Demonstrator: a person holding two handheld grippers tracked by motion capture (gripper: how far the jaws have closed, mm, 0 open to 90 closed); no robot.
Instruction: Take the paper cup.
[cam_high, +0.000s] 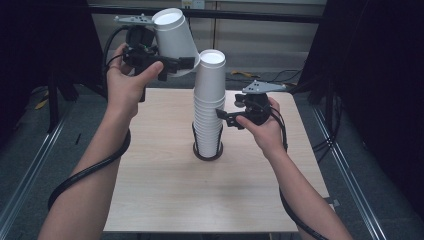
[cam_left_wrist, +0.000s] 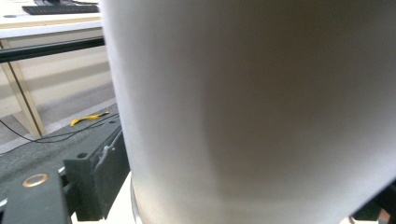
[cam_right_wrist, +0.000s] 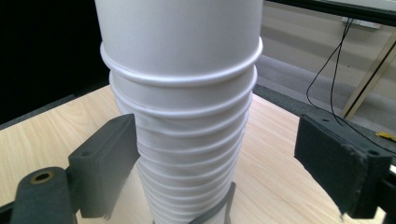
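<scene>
A tall stack of upside-down white paper cups (cam_high: 208, 107) stands in a black ring holder (cam_high: 207, 155) at the middle of the wooden table (cam_high: 165, 195). My left gripper (cam_high: 176, 65) is raised up and to the left of the stack's top, shut on a single white cup (cam_high: 174, 36) that tilts with its base up and to the left. In the left gripper view this cup (cam_left_wrist: 247, 93) sits close between the jaws. My right gripper (cam_high: 223, 118) is open around the stack (cam_right_wrist: 187, 121) at mid height. One pad (cam_right_wrist: 109, 158) rests against the cups and the other (cam_right_wrist: 334, 158) stands apart from them.
The table is light wood with floor and metal rails on both sides. Cables and a small yellow object (cam_high: 239, 74) lie on the floor behind the table. Dark curtains flank the area. A black bar (cam_high: 250, 16) crosses at the back.
</scene>
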